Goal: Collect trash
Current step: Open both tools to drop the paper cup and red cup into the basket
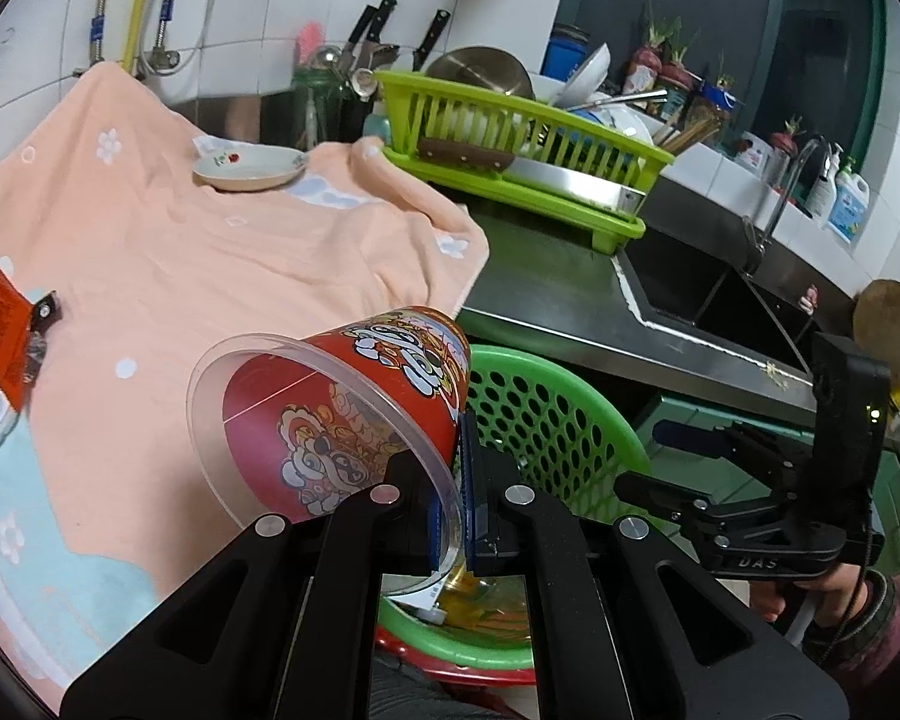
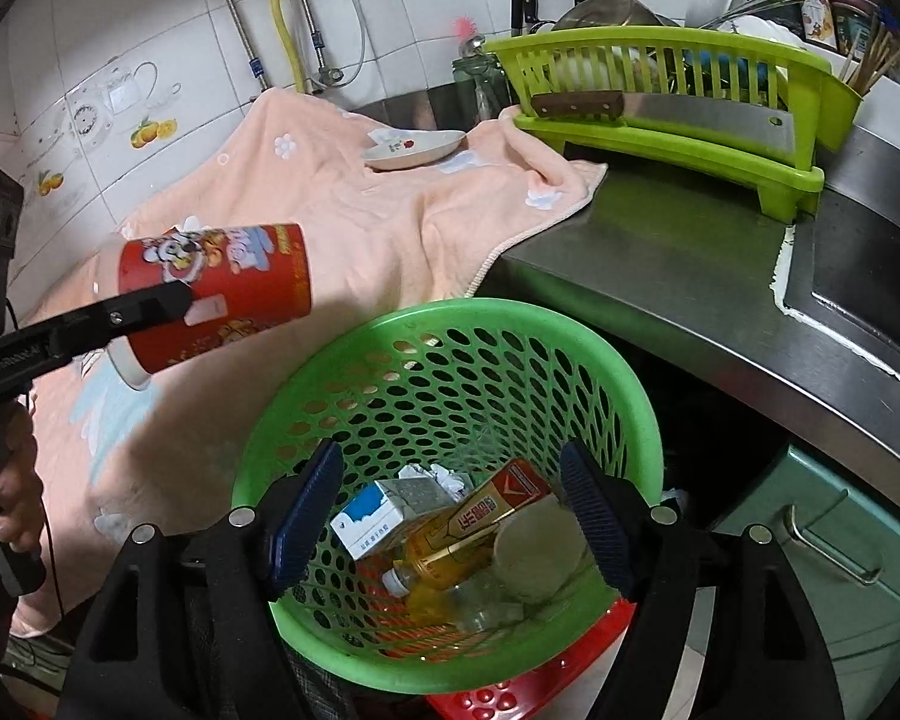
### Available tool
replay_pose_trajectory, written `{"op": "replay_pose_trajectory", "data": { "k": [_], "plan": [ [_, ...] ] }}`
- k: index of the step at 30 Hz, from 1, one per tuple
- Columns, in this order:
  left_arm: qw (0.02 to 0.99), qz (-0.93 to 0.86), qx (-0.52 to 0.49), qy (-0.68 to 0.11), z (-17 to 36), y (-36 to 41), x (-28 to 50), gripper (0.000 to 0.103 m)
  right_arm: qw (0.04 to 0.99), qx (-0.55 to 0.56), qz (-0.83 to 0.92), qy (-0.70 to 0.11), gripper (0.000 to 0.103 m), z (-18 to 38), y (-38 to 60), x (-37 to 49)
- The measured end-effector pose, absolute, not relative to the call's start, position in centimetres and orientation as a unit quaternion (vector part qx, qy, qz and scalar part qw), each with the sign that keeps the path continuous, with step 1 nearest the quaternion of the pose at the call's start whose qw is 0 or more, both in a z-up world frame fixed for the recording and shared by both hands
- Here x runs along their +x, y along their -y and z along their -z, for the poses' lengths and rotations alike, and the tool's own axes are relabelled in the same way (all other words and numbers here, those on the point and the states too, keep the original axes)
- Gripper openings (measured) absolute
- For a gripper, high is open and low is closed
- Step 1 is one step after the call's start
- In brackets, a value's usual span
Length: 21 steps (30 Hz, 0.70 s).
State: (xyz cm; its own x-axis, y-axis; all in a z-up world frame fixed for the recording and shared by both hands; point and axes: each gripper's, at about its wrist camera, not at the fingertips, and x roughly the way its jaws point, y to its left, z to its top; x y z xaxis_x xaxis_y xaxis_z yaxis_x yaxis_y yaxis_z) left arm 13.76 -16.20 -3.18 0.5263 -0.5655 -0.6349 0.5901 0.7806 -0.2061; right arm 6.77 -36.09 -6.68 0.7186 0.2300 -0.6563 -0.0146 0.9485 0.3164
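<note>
Left gripper (image 1: 450, 516) clamps cup (image 1: 354, 408); right gripper (image 2: 450, 516) gapes over basket (image 2: 450, 324) trash.

Left wrist view close over its held red cup (image 1: 354, 414), facing the peach towel (image 1: 180, 252) and sink, right wrist view looking down into the green basket (image 2: 450, 360), both sharing basket, towel, dish rack (image 2: 660, 84).

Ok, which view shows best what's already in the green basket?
The right wrist view: it looks down into the green basket at a carton, bottle and red box. The left wrist view shows mainly its wall, hidden behind the left gripper and red cup.
</note>
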Motion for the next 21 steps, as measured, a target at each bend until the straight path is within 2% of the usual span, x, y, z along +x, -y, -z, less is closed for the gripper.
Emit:
{"op": "replay_pose_trajectory", "data": {
  "k": [14, 21],
  "plan": [
    [0.857, 0.338, 0.032, -0.388, 5.3, 18.8, 14.9, 0.005, 0.915, 0.157, -0.065, -0.366, 0.077, 6.8, 36.7, 6.4],
    [0.848, 0.338, 0.021, -0.407, 6.3, 19.0, 15.6, 0.011, 0.914, 0.162, -0.066, -0.367, 0.077, 6.9, 36.8, 6.4]
  ]
}}
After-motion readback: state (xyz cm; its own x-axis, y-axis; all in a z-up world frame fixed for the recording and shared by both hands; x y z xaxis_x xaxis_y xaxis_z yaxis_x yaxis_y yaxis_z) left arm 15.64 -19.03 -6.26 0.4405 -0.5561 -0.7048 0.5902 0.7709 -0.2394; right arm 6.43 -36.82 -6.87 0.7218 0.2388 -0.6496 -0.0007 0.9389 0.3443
